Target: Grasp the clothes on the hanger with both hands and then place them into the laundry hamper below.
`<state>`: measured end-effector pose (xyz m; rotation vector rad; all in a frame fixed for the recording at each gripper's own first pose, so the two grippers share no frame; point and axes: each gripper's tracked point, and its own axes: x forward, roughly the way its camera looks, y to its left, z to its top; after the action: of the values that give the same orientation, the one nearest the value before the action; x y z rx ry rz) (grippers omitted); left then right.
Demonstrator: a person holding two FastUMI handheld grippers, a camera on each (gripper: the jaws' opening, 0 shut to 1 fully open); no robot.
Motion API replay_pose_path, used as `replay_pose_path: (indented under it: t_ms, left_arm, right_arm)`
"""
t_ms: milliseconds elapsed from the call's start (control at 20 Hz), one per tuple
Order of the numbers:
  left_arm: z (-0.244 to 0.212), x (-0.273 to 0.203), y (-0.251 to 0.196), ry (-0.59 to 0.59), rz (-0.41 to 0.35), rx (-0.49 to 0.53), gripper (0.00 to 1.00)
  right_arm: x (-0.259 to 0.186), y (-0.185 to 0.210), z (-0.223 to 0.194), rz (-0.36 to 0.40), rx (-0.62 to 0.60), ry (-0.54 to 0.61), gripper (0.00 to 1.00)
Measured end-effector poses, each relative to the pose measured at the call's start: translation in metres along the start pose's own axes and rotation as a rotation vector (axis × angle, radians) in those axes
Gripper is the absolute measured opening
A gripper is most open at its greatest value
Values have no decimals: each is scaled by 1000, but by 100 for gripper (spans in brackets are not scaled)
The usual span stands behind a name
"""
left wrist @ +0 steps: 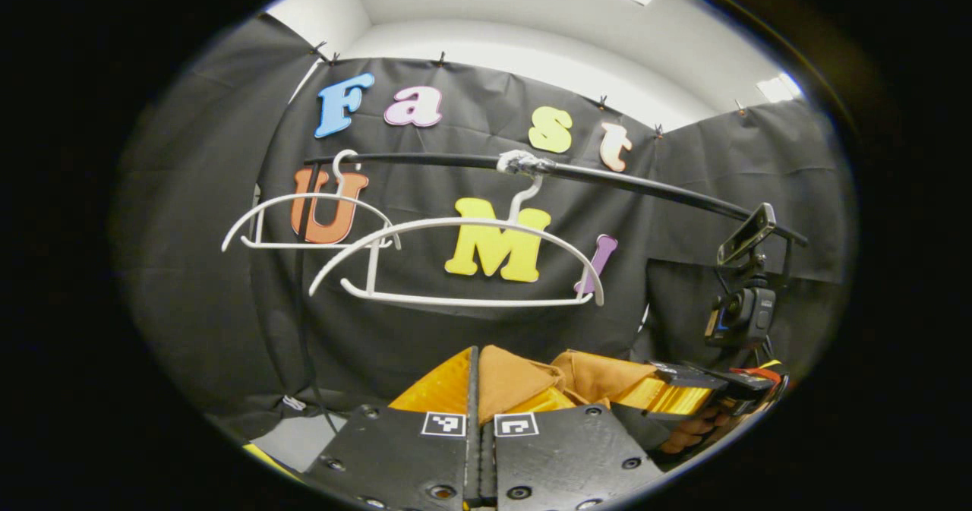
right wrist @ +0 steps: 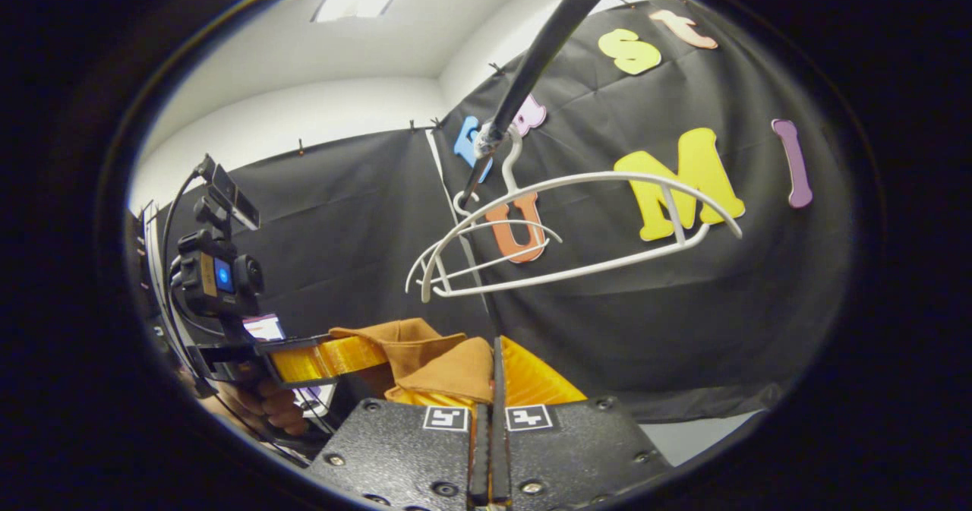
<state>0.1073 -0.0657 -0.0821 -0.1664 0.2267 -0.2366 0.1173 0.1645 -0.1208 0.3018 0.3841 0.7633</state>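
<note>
Brown garment [left wrist: 516, 378], off the bare hanger [left wrist: 456, 264], hangs between both tools: left hand-held gripper [left wrist: 480, 389] and right hand-held gripper [right wrist: 493, 378] each pinch cloth. Looks soft, light, floppy; edge grips suit.

Black rail [left wrist: 645, 181] w/ taped spot [left wrist: 520, 162], white ceiling [left wrist: 531, 10], pale floor patch [left wrist: 300, 443] at bottom.

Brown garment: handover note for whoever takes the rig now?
Left claw: shut on the brown garment.
Right claw: shut on the same garment, held between both below the rail.
Two white hangers on the rail: near hanger and far hanger, both bare.
Done: garment off the hanger, gripped by both.
Left: lower it into the hamper, then release.
</note>
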Motion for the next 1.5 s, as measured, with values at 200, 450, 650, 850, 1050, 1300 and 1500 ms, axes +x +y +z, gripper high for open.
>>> replay_pose_path:
  t_ms: [200,450,650,850,1050,1300,1500]
  left_arm:
    - [-39,8,10,90,18,-9,6]
    - [-97,10,20,220,-25,-60,6]
    - [-154,13,31,347,-41,-88,0]
    - [-222,15,48,512,-1,-95,0]
    - [-283,6,59,731,36,-116,1]
    - [-303,-4,50,830,30,-97,63]
    - [-311,-28,58,848,5,-67,96]
  right_arm:
    - [6,-16,-46,-13,71,113,5]
    - [13,-42,-103,-122,181,218,5]
    - [12,-76,-164,-253,216,353,5]
    - [5,-111,-232,-429,226,506,5]
    - [-12,-140,-289,-650,173,704,5]
    - [-44,-131,-299,-774,274,728,23]
    - [-76,-124,-293,-888,269,666,65]
